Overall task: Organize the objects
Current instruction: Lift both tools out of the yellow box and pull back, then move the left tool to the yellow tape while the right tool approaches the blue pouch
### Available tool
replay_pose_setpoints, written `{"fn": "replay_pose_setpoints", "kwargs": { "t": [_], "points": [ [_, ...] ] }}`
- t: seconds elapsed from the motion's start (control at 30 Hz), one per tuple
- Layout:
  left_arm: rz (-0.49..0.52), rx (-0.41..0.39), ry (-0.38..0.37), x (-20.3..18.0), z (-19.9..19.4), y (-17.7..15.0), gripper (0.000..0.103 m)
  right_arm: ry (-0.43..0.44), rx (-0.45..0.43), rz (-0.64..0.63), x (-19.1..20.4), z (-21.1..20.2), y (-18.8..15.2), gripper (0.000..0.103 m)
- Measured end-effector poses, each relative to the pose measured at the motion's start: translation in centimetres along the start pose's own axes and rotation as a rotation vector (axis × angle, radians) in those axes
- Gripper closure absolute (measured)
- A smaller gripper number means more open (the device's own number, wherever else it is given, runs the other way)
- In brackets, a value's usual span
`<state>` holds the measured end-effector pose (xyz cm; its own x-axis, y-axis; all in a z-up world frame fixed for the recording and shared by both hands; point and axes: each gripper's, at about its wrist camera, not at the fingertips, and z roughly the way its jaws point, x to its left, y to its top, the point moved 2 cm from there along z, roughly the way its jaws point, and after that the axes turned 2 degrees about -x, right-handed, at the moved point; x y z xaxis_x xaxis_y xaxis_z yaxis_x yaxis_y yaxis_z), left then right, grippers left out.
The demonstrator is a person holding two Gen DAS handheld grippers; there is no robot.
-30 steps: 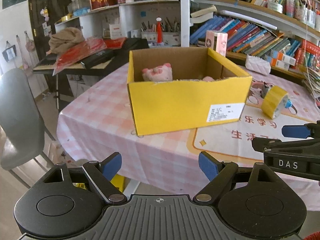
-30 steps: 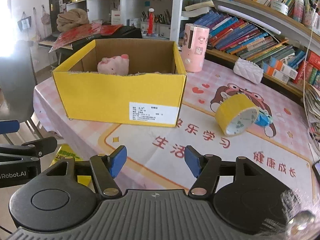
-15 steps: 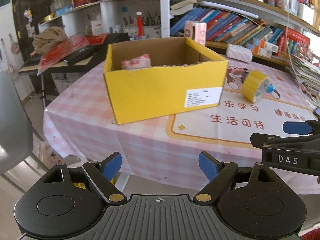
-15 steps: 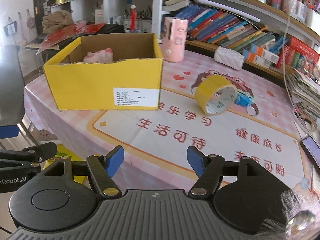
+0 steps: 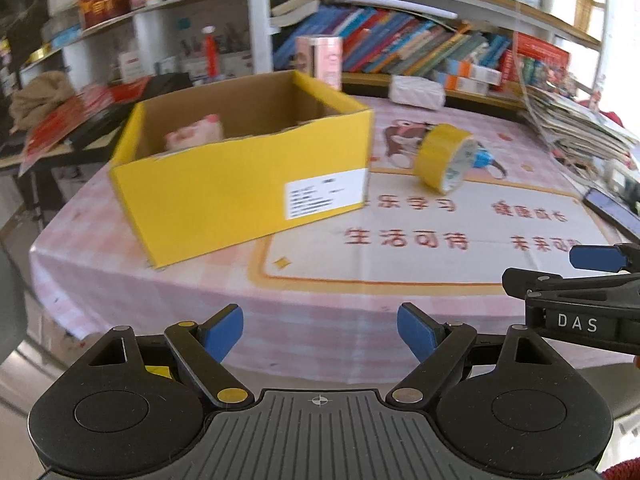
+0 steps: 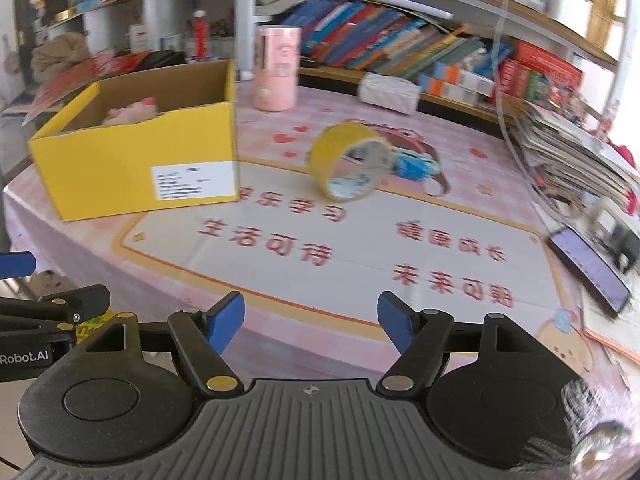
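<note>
A yellow cardboard box [image 5: 240, 188] [image 6: 132, 160] stands open on the pink checked tablecloth [image 5: 192, 280], with a pink plush pig [image 5: 196, 134] [image 6: 132, 112] inside. To its right a roll of yellow tape [image 5: 444, 158] [image 6: 350, 166] lies on its edge beside a small blue toy [image 6: 416, 166]. A pink cylinder [image 6: 277, 68] stands behind the box. My left gripper [image 5: 320, 334] hangs open and empty at the table's near edge. My right gripper [image 6: 311, 324] is beside it, its jaws opening with nothing between them.
A white pouch [image 6: 390, 88] lies at the back by shelves of books [image 6: 400, 48]. A stack of magazines [image 6: 576, 156] and a phone [image 6: 588, 268] sit at the right. A side table with red papers [image 5: 68, 120] stands left.
Both views have swung to the right, so the box has slid left in frame and more of the table's right side shows. My right gripper's jaws have spread wider.
</note>
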<state>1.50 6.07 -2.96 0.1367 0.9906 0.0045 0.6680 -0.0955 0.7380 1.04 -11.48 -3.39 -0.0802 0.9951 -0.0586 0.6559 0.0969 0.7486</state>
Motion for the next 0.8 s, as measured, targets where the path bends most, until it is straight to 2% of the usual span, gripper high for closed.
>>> {"fn": "replay_pose_setpoints", "kwargs": {
  "t": [0.43, 0.8],
  "points": [
    [0.083, 0.012, -0.112, -5.6, 3.5, 2.6, 0.016, -0.122, 0.029, 0.090, -5.9, 0.8, -0.2, 0.030],
    [0.094, -0.010, -0.118, -8.6, 6.7, 6.3, 0.016, -0.129, 0.026, 0.114, -10.3, 4.0, 2.9, 0.030]
  ]
}}
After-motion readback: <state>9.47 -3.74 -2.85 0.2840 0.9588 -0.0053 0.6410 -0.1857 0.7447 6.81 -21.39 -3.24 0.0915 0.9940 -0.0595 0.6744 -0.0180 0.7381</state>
